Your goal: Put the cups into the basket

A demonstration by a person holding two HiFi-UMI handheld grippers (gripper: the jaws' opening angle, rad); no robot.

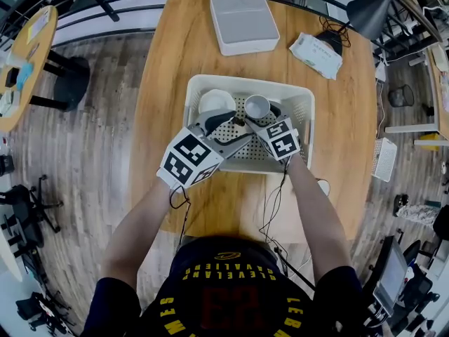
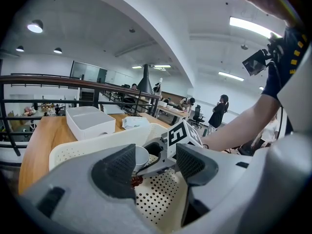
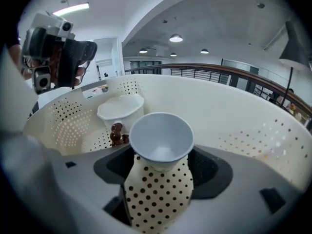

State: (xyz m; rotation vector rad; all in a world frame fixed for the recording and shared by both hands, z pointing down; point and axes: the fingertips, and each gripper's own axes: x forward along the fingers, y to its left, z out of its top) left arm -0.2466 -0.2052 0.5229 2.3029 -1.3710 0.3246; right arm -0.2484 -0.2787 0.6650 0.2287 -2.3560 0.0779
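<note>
Your right claw [image 3: 160, 165] stands wide around the gray cup [image 3: 161, 138], which sits upright on the basket [image 3: 234, 116] floor next to a white cup [image 3: 120, 111]. It looks like a drop-off, pads just clear. Left claw [image 2: 155, 167] hangs wide and empty nearby. Wooden counter [image 1: 175, 41], open office with railings.

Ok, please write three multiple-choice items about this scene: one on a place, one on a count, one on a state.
1. The basket stands on: A the floor; B the wooden table; C a chair.
2. Cups inside the basket: A two; B one; C four.
3. The pale grey cup between the fingers of the right gripper is: A upside down; B on its side; C upright.
Key: B, wood shows round it; A, a white cup plus the grey one; C, its mouth faces up.
</note>
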